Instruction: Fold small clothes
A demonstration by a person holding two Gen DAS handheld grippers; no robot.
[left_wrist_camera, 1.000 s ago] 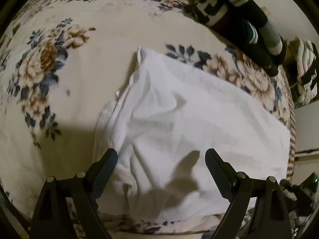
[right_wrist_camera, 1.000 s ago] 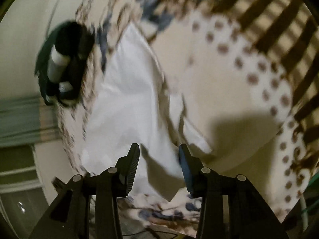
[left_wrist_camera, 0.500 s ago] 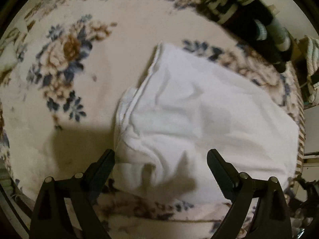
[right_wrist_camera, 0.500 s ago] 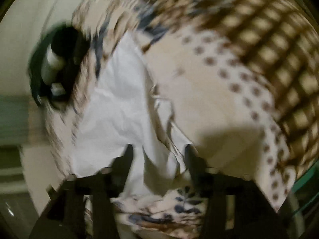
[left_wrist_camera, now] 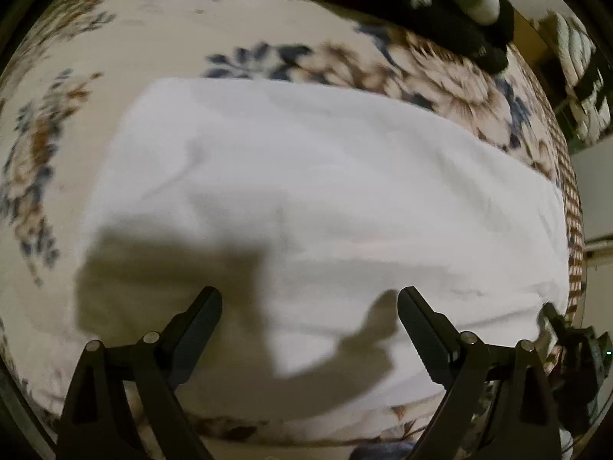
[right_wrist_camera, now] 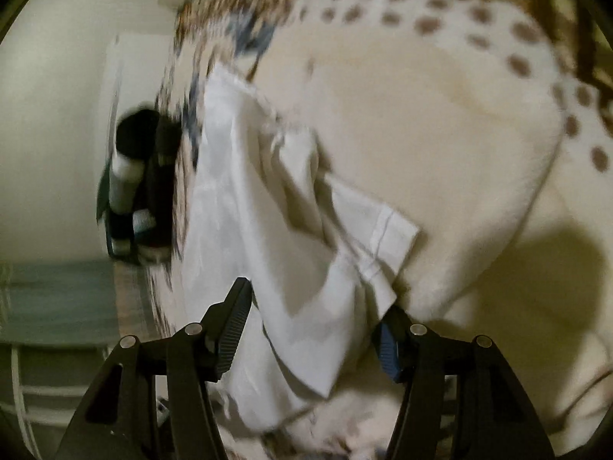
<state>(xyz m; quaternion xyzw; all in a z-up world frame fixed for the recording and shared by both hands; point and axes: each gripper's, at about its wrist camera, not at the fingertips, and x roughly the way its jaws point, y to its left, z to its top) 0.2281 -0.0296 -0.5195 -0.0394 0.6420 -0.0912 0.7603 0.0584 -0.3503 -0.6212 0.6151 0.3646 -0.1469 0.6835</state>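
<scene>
A white garment [left_wrist_camera: 325,199] lies folded on a floral bedspread [left_wrist_camera: 115,38]. My left gripper [left_wrist_camera: 310,303] is open and empty, hovering low over the garment's near edge, its shadow falling on the cloth. In the right wrist view the same white garment [right_wrist_camera: 249,211] lies with a sleeve [right_wrist_camera: 383,230] sticking out to the right. My right gripper [right_wrist_camera: 314,306] is open, with a loose flap of the garment between its fingers; the jaws stand apart from the cloth.
A pile of dark rolled socks and striped clothes [left_wrist_camera: 440,4] lies at the far edge of the bed, also in the right wrist view [right_wrist_camera: 134,180]. The bed's edge and a folded quilt [left_wrist_camera: 578,73] are at the right. A dotted cream blanket [right_wrist_camera: 459,115] covers the bed.
My left gripper has moved forward and lower over the white garment, which now fills the view. My right gripper has opened wider and the garment's edge now sits between its fingers.
</scene>
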